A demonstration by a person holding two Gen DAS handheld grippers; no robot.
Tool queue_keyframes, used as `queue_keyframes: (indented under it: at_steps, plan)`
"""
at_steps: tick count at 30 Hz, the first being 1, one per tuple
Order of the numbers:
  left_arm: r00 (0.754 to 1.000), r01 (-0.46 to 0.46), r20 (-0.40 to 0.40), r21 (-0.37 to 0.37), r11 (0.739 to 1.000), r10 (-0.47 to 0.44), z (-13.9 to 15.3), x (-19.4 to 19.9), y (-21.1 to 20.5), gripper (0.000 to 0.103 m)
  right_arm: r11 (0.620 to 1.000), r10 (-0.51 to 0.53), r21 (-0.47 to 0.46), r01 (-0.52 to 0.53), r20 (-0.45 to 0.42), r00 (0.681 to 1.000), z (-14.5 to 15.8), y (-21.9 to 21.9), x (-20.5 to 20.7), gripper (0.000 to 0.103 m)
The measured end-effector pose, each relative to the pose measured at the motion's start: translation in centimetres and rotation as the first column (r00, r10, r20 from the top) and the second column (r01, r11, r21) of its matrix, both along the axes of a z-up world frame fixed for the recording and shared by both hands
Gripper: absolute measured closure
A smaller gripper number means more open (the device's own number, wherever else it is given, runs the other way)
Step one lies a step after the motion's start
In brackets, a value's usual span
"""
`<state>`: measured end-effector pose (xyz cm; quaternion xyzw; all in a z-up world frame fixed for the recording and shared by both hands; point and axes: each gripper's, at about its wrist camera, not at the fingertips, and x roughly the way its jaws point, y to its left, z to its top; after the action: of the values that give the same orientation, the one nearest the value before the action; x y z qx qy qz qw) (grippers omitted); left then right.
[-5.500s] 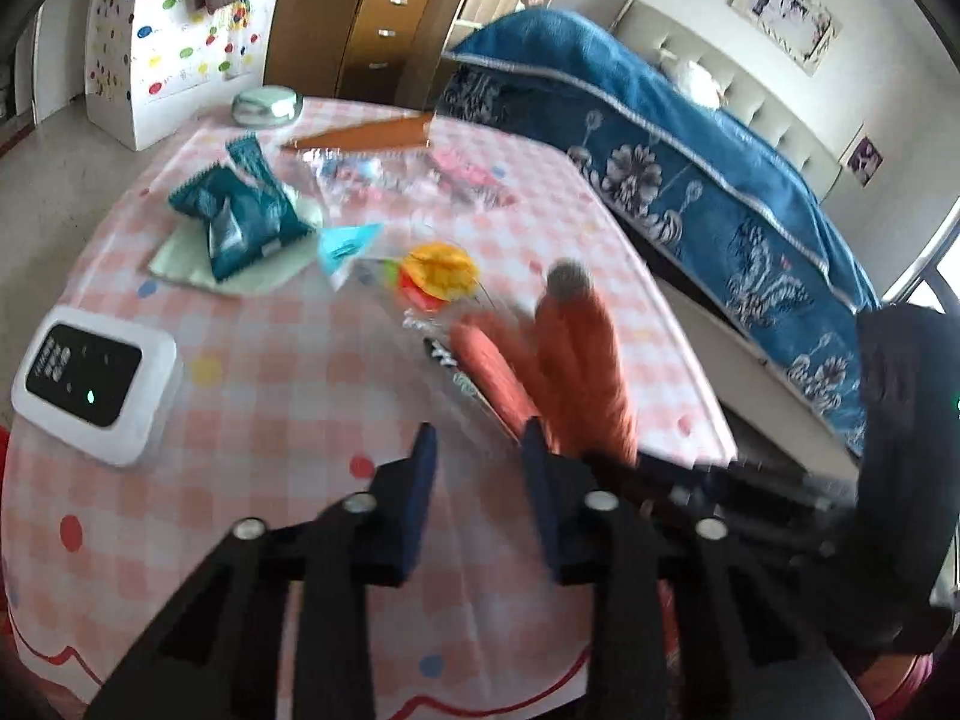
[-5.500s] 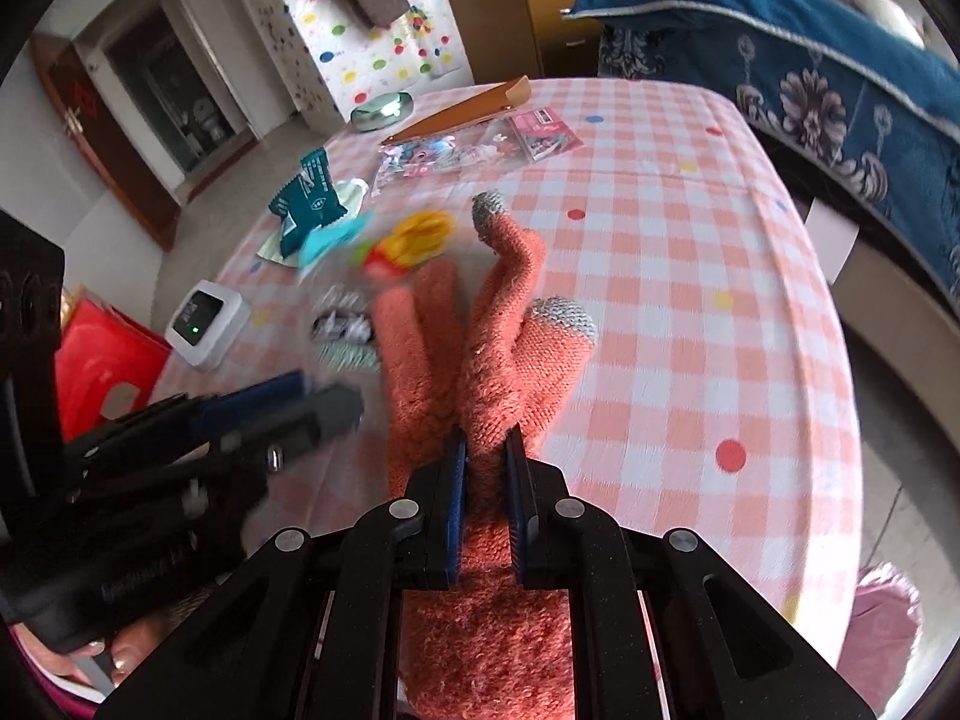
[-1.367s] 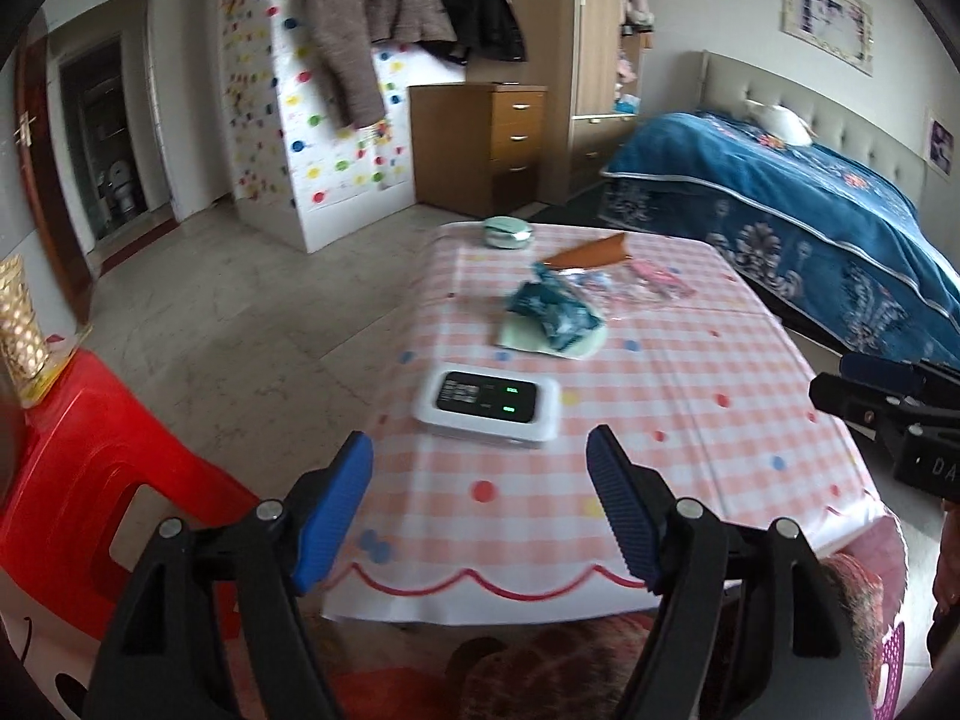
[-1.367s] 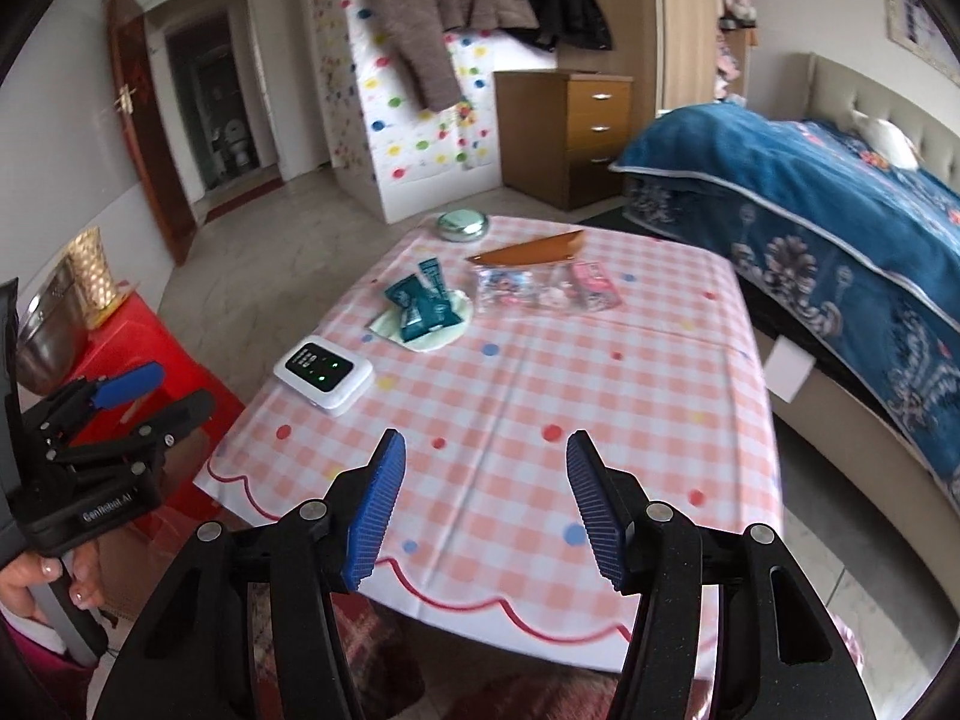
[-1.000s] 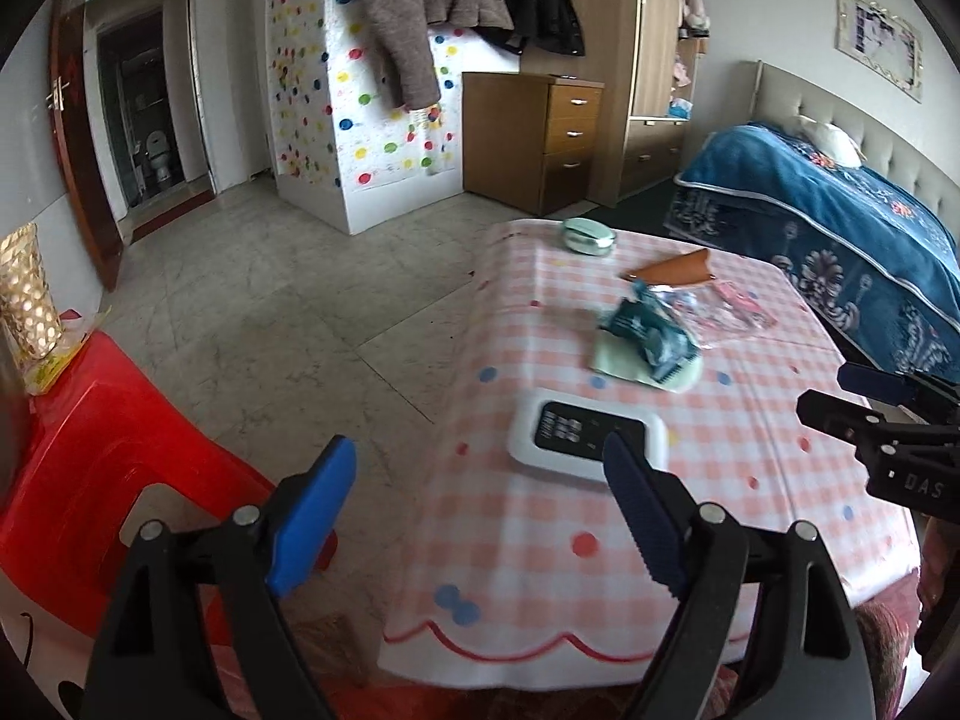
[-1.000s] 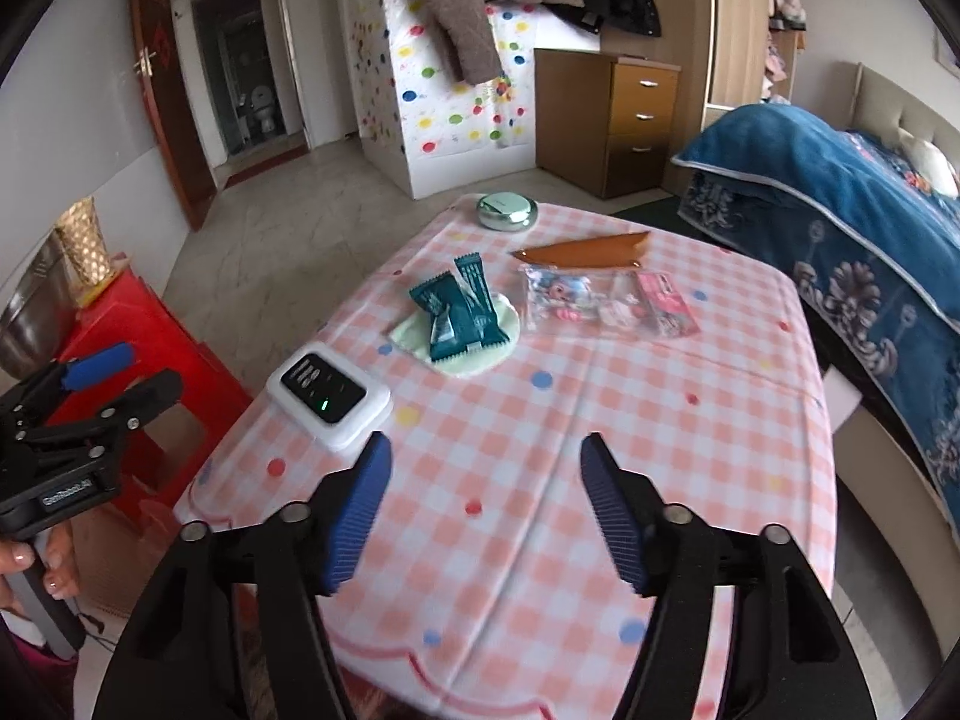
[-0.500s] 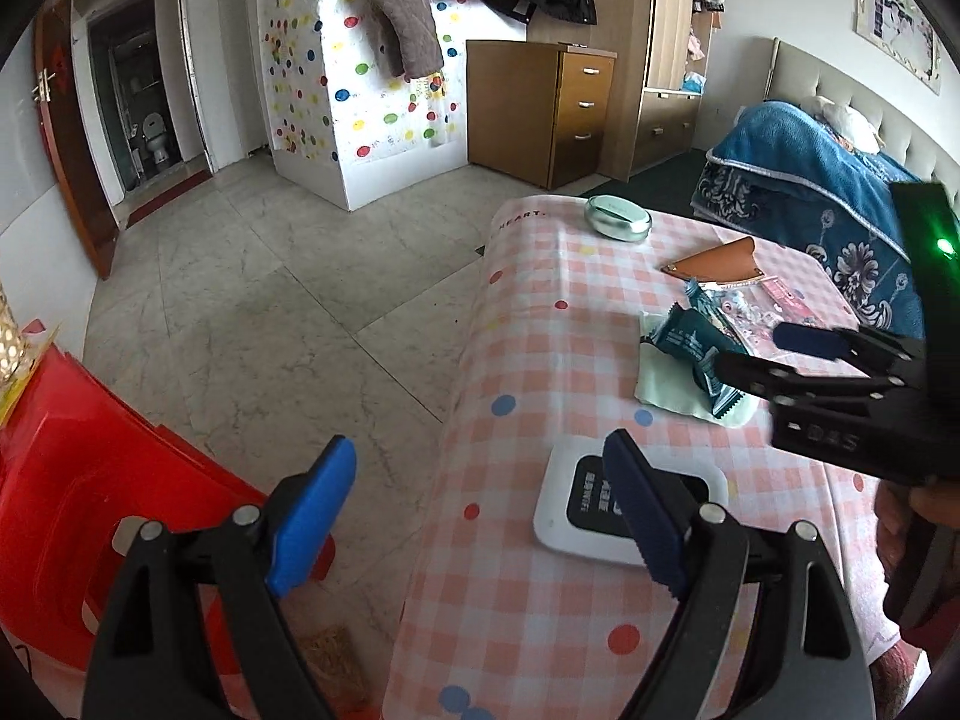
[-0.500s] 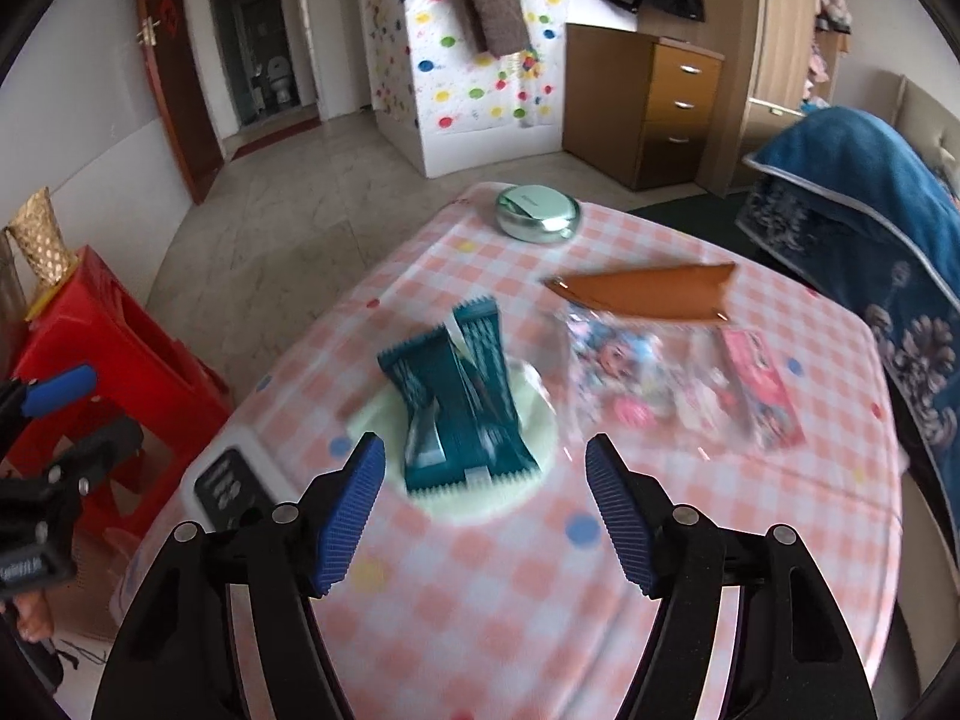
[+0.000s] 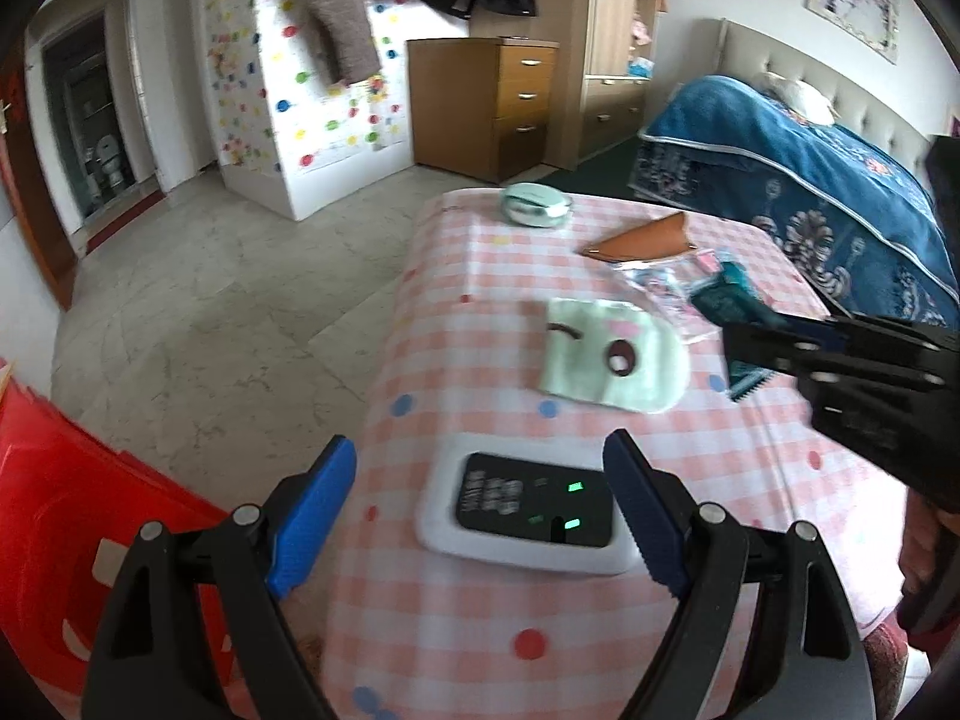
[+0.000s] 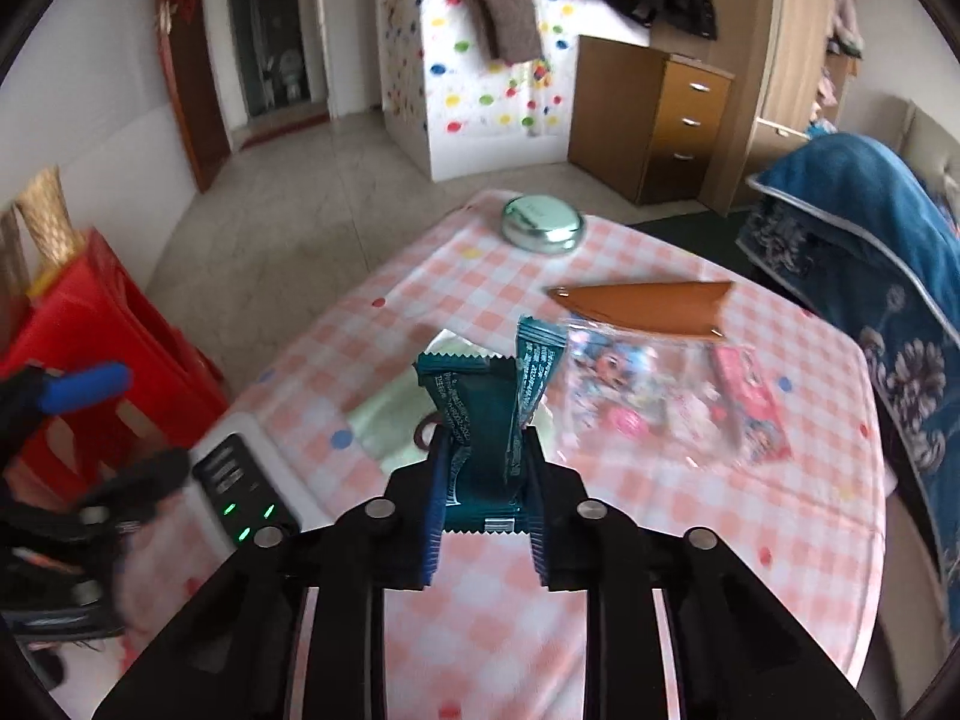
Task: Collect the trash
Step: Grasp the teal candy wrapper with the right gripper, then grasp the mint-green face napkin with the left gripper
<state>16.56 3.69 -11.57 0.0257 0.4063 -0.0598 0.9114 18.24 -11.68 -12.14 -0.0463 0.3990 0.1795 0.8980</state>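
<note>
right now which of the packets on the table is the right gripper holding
The teal wrappers, pinched between the right gripper jaws and lifted off the pale green cloth. The clear cartoon-print packet lies flat on the table, untouched.

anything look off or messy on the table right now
Nothing spilled or damaged. The right gripper grips two teal wrappers, lifted off the green face pad. The clear toy packet lies crumpled beside it.
</note>
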Motion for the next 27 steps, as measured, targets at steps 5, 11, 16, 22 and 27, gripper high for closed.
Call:
queue_keyframes:
  at_steps: [5,11,16,22,27]
  plan:
    - [0.998,0.056,-0.026,0.003,0.998,-0.056,-0.6,1.7,-3.0,0.021,0.992,-0.083,0.089,0.085,-0.018,0.996,0.8,-3.8,-2.4,0.086]
    - [0.994,0.073,-0.081,-0.005,0.997,-0.074,-2.0,4.7,-6.0,0.011,0.976,-0.163,0.142,0.167,-0.035,0.986,1.2,-7.3,-4.0,0.084]
    - [0.985,0.068,-0.158,0.013,0.998,-0.066,-3.8,7.4,-7.5,0.011,0.966,-0.201,0.156,0.205,-0.040,0.979,0.9,-9.7,-5.1,0.084]
    - [0.976,0.084,-0.206,0.049,0.995,-0.072,-5.1,9.1,-8.6,0.019,0.954,-0.230,0.181,0.237,-0.059,0.971,0.5,-11.9,-5.3,0.083]
    - [0.978,0.118,-0.177,0.057,0.991,-0.106,-4.9,9.1,-9.4,0.041,0.950,-0.237,0.194,0.247,-0.072,0.969,0.4,-12.4,-5.6,0.083]
